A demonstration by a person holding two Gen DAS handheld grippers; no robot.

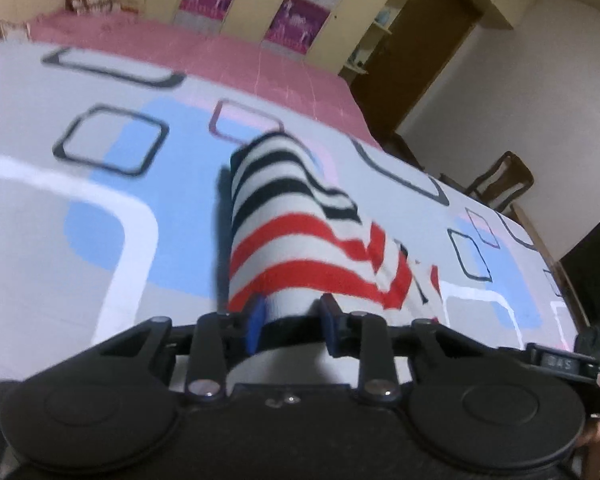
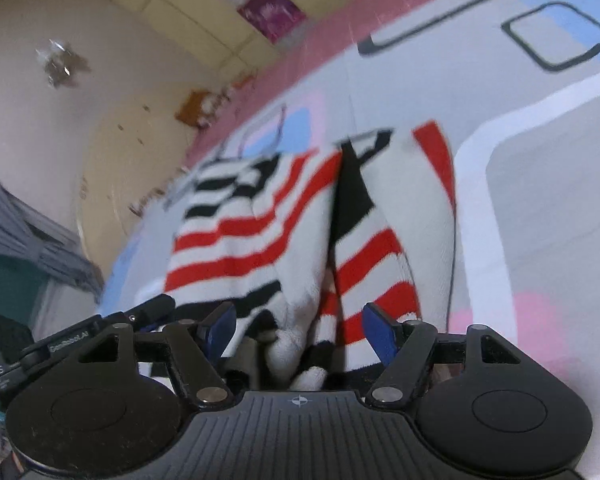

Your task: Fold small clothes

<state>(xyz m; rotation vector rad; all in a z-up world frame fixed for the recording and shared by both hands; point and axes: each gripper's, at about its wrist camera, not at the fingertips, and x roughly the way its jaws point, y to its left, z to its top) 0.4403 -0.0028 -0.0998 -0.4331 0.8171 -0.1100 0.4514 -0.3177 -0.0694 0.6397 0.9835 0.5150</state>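
A small white garment with red and black stripes [image 1: 284,236] lies on the patterned bed sheet [image 1: 60,240]. My left gripper [image 1: 294,322] has its blue pads on either side of the garment's near edge, with cloth filling the gap between them. In the right wrist view the same striped garment [image 2: 260,216] is bunched and creased. My right gripper [image 2: 300,330] has its blue fingers [image 2: 380,332] spread wide, with folds of the cloth lying between them.
The sheet is grey-white with blue, pink and dark square outlines. A pink blanket [image 1: 228,56] lies at the far side of the bed. Cupboards with purple panels [image 1: 296,24] stand behind. A wooden chair [image 1: 500,180] and a dark door [image 1: 424,48] are at right.
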